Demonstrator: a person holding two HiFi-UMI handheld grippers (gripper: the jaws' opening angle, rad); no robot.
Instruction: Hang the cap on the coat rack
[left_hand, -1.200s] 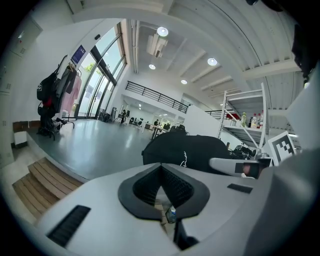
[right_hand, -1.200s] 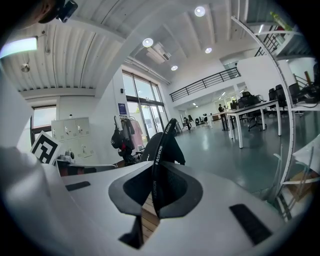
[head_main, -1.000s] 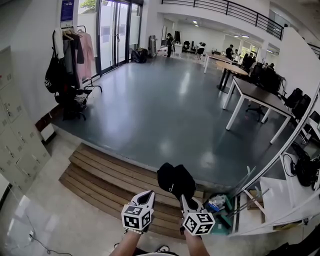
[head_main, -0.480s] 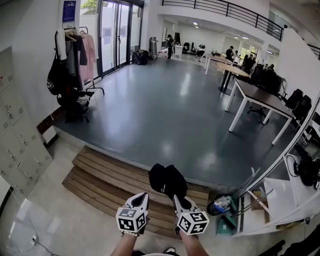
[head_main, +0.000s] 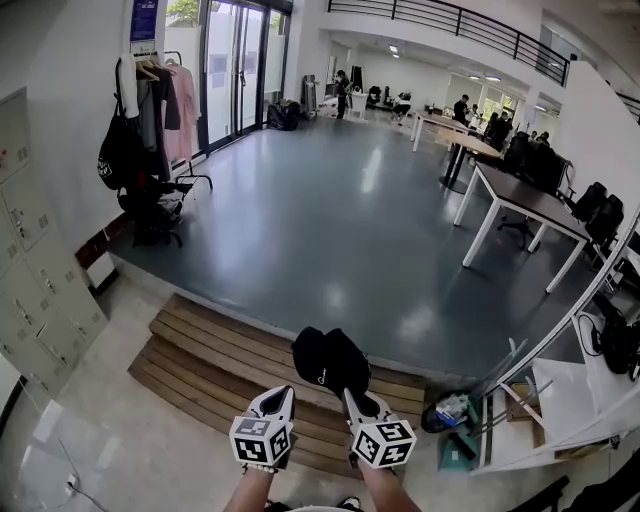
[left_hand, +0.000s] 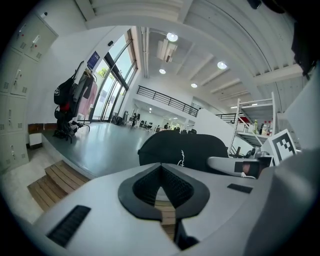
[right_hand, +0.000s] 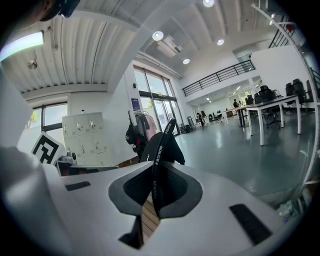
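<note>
One step done: cap (head_main: 330, 362) grasped, right gripper (head_main: 352, 398) jaws clenched on its brim | left gripper (head_main: 281, 397) jaws together, empty | coat rack (head_main: 172, 58) far left, well apart from cap | remaining: carry over, hang.

Wooden steps (head_main: 200, 355) rise to a glossy grey floor (head_main: 330, 220). Lockers (head_main: 35, 290) stand on the left wall, with glass doors (head_main: 225, 65) further along. White-legged tables (head_main: 515, 195) at right, dark chairs (head_main: 598, 212) beside them. Balcony railing (head_main: 450, 18) overhead. People (head_main: 462, 104) far back. Clutter (head_main: 450, 410) at lower right, possibly a bag; unclear.
</note>
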